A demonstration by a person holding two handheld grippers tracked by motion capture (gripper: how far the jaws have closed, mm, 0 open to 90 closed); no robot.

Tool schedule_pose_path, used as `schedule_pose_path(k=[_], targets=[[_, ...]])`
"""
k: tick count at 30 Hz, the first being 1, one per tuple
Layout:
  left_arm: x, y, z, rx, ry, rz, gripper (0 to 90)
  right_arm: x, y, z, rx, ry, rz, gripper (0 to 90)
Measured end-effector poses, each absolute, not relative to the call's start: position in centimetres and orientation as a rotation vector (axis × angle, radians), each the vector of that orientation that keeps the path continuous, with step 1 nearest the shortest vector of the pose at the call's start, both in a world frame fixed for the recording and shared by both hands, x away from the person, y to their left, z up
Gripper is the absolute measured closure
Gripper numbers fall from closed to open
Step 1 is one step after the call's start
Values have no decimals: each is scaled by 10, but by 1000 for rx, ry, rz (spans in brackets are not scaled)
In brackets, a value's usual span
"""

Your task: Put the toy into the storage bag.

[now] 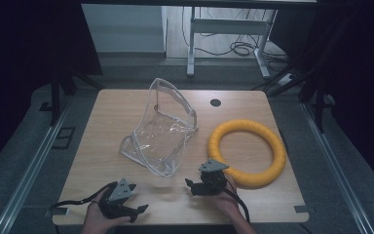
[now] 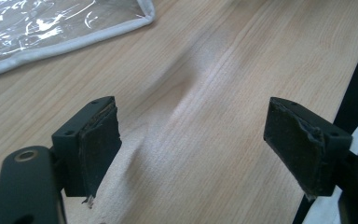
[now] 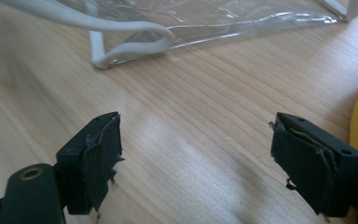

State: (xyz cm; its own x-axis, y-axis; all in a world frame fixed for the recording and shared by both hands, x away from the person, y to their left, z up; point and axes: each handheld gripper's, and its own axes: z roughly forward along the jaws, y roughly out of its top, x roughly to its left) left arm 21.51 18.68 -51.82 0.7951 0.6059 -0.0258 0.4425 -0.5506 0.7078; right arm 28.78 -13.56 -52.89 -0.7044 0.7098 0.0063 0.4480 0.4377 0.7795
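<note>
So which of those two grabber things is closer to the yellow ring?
The right gripper is nearer: it sits just at the yellow ring's near-left edge, jaws open. The left gripper is well off to the ring's left, by the table's front edge.

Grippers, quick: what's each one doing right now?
Left gripper: open, empty, over bare table.
Right gripper: open, empty, beside the yellow ring.

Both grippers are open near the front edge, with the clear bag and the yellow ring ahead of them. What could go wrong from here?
1. The clear bag is thin, glossy film standing partly upright; a pinch could slip off or collapse it.
2. The right gripper sits close beside the yellow ring, so a reach forward might nudge the ring.
3. The left gripper is near the table's front edge and could clip it.
</note>
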Motion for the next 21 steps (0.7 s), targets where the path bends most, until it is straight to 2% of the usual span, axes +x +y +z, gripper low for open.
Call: schedule_pose_path(k=[21], targets=[[218, 194, -521, 2213, 823, 274, 184, 284, -137, -523, 960, 2419, 1237, 197]])
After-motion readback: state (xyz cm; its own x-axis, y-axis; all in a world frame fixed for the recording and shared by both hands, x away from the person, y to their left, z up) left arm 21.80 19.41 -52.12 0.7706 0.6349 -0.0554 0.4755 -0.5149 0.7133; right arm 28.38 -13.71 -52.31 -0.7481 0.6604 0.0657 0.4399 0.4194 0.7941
